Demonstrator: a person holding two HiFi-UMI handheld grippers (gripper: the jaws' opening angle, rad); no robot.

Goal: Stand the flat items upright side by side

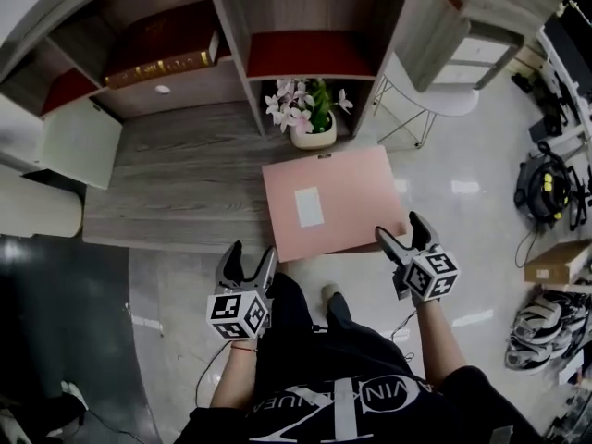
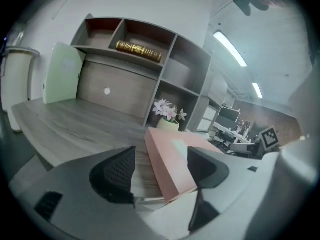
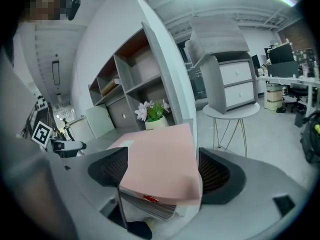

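Observation:
A flat pink folder (image 1: 328, 202) with a white label lies on the wooden desk (image 1: 176, 178), its front edge over the desk's rim. My left gripper (image 1: 248, 262) is open just short of the folder's front left corner, and the folder (image 2: 172, 166) shows ahead between the jaws. My right gripper (image 1: 407, 234) is open at the front right corner. The folder's corner (image 3: 160, 164) lies between those wide jaws, with its page edges showing beneath. A brown and gold book (image 1: 157, 63) lies flat in a shelf compartment, and a dark red item (image 1: 305, 54) lies in the one beside it.
A flower pot (image 1: 310, 123) stands just behind the folder, under the shelf unit. A white cabinet door (image 1: 79, 141) hangs open at the desk's left. A white round side table (image 1: 444, 100) stands to the right, with helmets (image 1: 541, 326) and a box (image 1: 555, 262) on the floor.

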